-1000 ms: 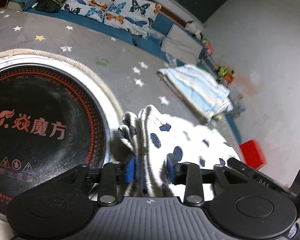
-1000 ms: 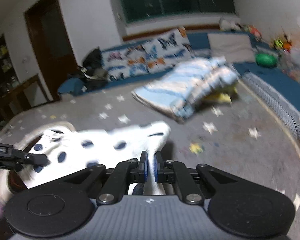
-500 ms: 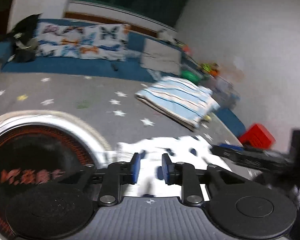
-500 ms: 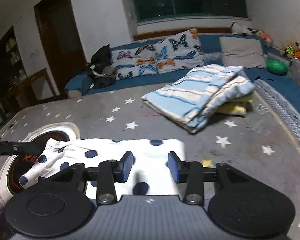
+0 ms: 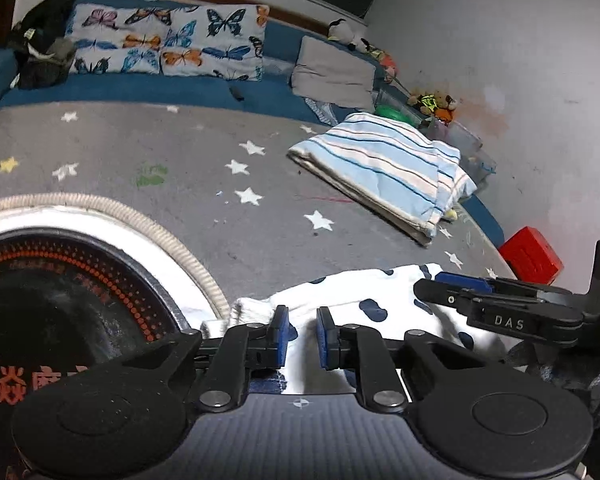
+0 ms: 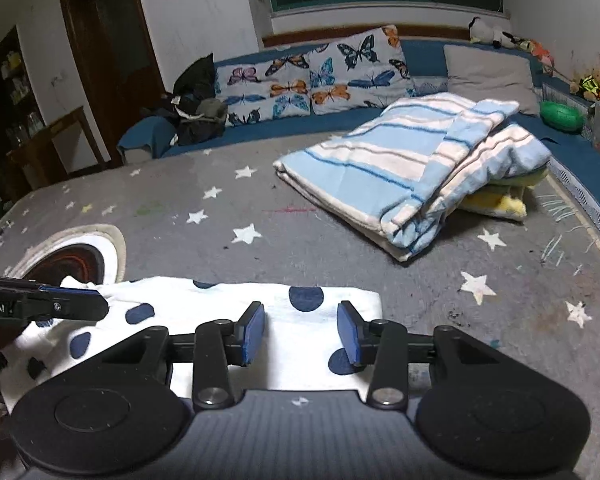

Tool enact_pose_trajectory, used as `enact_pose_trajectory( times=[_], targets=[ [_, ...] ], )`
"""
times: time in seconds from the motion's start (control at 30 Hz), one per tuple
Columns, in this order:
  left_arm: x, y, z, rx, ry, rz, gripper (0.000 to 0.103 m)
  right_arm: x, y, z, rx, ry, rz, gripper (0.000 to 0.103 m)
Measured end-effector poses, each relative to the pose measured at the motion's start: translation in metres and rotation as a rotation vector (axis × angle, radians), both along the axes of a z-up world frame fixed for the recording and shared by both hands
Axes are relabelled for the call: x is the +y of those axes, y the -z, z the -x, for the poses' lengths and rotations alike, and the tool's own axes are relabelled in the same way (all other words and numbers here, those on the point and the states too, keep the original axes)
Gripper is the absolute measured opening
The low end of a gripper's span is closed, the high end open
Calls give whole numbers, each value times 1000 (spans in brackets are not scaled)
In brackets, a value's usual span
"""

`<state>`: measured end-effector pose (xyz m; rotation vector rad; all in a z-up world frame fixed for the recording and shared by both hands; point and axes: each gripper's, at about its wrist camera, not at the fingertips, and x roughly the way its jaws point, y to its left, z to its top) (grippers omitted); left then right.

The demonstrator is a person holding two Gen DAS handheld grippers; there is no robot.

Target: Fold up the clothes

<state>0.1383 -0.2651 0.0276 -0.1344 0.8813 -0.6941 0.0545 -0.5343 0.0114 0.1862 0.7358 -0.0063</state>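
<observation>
Left wrist view: my left gripper (image 5: 299, 334) has its blue pads parted a little with nothing pinched between them, hanging over one end of the dotted cloth (image 5: 364, 292). That end sits near the front edge of the grey star mat (image 5: 204, 148), just beside the round heater (image 5: 72, 300). The right gripper (image 5: 456, 282) pokes in from the right above the cloth. I can't tell its finger state from here.

Right wrist view: the right gripper (image 6: 301, 330) has its fingers spread wide, holding nothing, over the other end of the cloth (image 6: 236, 312). The cloth lies flat as a long, fairly tidy strip along the front edge of the mat (image 6: 340, 240), one end reaching the heater (image 6: 76, 260).

Progress, my guess: it looks folded lengthwise into a band, but I can't see the layers, so it could be mid-fold with a crosswise fold left or just laid out.

Count: one dotted cloth, two grippers, one heater, and one folded striped blanket (image 6: 400, 168) further back on the mat.
</observation>
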Motion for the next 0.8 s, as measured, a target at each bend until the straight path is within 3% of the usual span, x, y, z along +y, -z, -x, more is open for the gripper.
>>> enact_pose_trajectory(
  times=[0.07, 0.4, 0.8],
  targets=[
    [1, -1, -1, 11, -8, 12, 17, 1, -1, -2, 1, -10, 12, 43],
    [8, -20, 30, -33, 15, 24, 22, 20, -32, 45, -46, -63, 35, 71],
    [19, -15, 68, -50, 34, -2, 27, 49, -17, 119, -32, -63, 78, 72]
  ],
)
